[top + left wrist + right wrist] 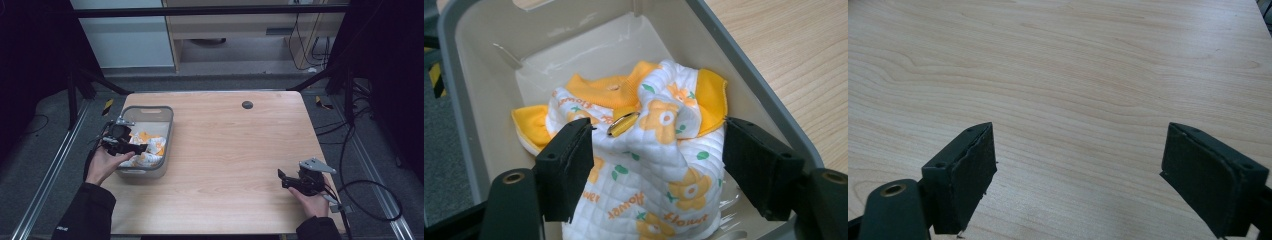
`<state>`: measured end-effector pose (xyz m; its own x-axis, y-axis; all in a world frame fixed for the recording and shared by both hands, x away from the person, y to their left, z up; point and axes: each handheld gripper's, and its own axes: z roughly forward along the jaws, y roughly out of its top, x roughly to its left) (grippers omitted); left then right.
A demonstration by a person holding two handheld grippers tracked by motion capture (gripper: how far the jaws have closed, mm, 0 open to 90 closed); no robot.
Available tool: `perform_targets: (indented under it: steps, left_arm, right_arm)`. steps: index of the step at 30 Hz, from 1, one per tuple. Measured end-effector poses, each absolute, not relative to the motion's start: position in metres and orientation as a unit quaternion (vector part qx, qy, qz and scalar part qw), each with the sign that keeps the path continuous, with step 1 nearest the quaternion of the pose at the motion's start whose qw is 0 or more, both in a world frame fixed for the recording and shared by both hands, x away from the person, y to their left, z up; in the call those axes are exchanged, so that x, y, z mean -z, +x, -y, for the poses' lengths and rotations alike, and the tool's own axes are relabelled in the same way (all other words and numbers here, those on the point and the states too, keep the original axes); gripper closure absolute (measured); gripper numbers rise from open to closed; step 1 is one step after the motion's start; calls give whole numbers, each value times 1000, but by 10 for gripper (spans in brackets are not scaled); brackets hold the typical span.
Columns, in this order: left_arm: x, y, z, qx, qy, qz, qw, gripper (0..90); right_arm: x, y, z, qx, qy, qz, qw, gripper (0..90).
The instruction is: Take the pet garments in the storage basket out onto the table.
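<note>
High view: a quilted garment (pixel 145 147) lies crumpled in a grey bin (pixel 168 131) at the bench's (pixel 235 150) left side. The left hand-held gripper (pixel 141 148) hangs just above it, jaws spread wide on either side, gripping nothing. The right hand-held gripper (pixel 280 175) sits well apart over bare wood, likewise agape and empty.

1. Your left gripper (pixel 656 165) is hanging over the grey bin (pixel 169 131), whose walls are hemming it in on each side.
2. The crumpled garment (pixel 649 165) is filling the bin's floor.
3. Your right gripper (pixel 1078 175) is facing bare, open surface (pixel 1073 65).
</note>
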<state>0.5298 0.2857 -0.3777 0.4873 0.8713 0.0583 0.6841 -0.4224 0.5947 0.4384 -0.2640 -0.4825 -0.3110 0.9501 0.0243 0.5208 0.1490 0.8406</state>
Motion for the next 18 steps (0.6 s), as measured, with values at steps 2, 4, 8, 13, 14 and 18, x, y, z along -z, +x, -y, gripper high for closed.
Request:
perform_targets:
  steps: [2,4,8,13,14,18]
  left_arm:
    - [378,530,-285,-180,824,-473,254,304]
    - [381,533,-285,-173,826,-475,249,318]
    - [384,535,-285,-167,829,-476,242,351]
    - [393,539,-285,-148,835,-477,229,382]
    - [395,540,-284,-147,836,-479,223,383]
    - [399,542,-284,-140,836,-483,219,403]
  right_arm:
    - [482,438,264,-394,520,-707,272,141]
    - [482,438,264,-394,520,-707,272,141]
    - [482,438,263,-395,521,-707,269,141]
    - [483,439,264,-393,517,-710,271,141]
    - [483,439,263,-393,519,-710,269,141]
    - [483,439,263,-393,518,-711,268,141]
